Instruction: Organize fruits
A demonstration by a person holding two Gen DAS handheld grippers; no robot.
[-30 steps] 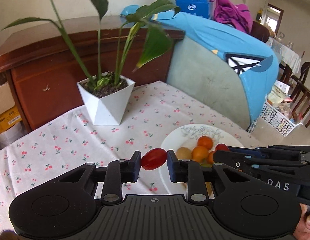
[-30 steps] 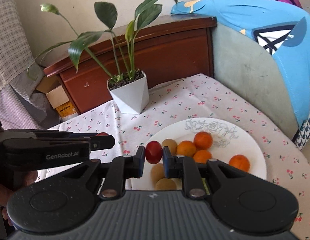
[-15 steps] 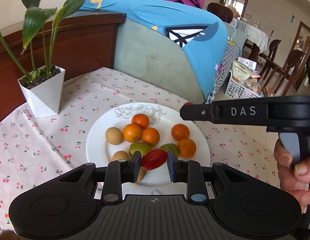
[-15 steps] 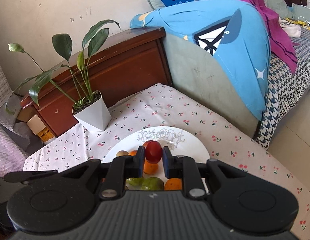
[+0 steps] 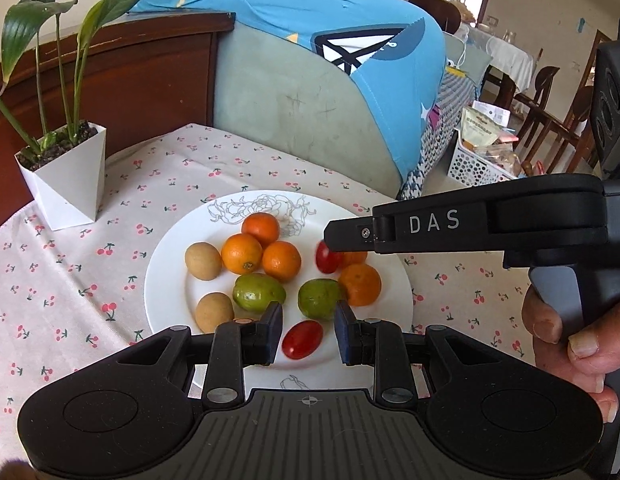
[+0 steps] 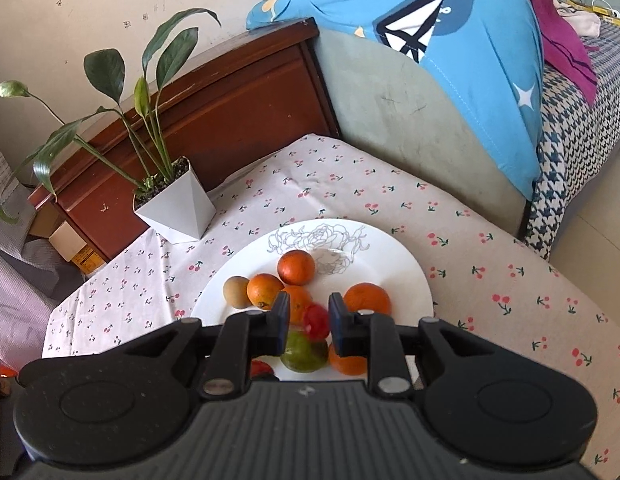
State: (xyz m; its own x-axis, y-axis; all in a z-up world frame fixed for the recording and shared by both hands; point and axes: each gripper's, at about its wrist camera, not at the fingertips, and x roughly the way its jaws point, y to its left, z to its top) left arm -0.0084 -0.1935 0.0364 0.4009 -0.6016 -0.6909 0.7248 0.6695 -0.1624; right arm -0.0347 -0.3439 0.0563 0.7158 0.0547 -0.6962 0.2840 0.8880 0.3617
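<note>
Two hand-held grippers | left (image 5: 307,334) open, tomato (image 5: 302,339) on plate (image 5: 165,276) | right (image 6: 308,322) open, blurred tomato (image 6: 316,320) between fingers

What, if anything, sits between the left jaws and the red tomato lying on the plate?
Nothing visible does. The left gripper has its jaws spread either side of the red tomato, which lies on the white plate with open gaps on both sides. The green fruits lie just beyond it.

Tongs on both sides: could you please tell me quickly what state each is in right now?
Left tongs: open, oval red tomato released onto round white plate.
Right tongs: open, second red tomato loose between them.
</note>
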